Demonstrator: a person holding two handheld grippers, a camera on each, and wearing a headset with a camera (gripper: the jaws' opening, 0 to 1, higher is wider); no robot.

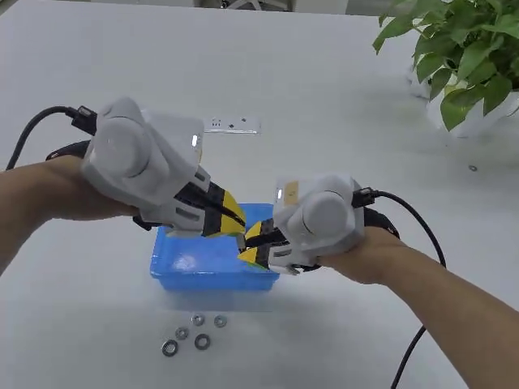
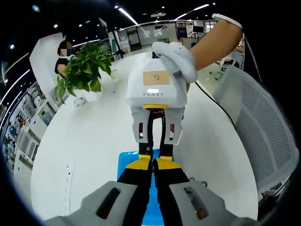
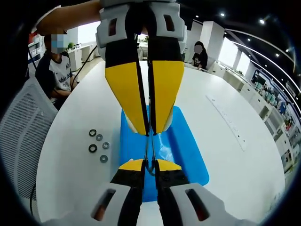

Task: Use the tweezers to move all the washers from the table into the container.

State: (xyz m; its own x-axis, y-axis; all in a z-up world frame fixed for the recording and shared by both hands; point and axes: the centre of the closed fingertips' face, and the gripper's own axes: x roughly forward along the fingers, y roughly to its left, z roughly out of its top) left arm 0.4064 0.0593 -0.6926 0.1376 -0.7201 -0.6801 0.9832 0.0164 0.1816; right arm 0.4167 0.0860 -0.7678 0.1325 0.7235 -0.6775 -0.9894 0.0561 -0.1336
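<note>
Steel washers (image 3: 92, 148) look light, stiff, slick; I'd nip rims w/ the tweezers (image 3: 148, 149), which left gripper (image 3: 149, 133) & right gripper (image 3: 149, 163) fingers both pinch.

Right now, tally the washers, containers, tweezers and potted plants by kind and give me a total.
Washers: 5
Blue container: 1
Tweezers: 1
Potted plant: 1
Total: 8
</note>
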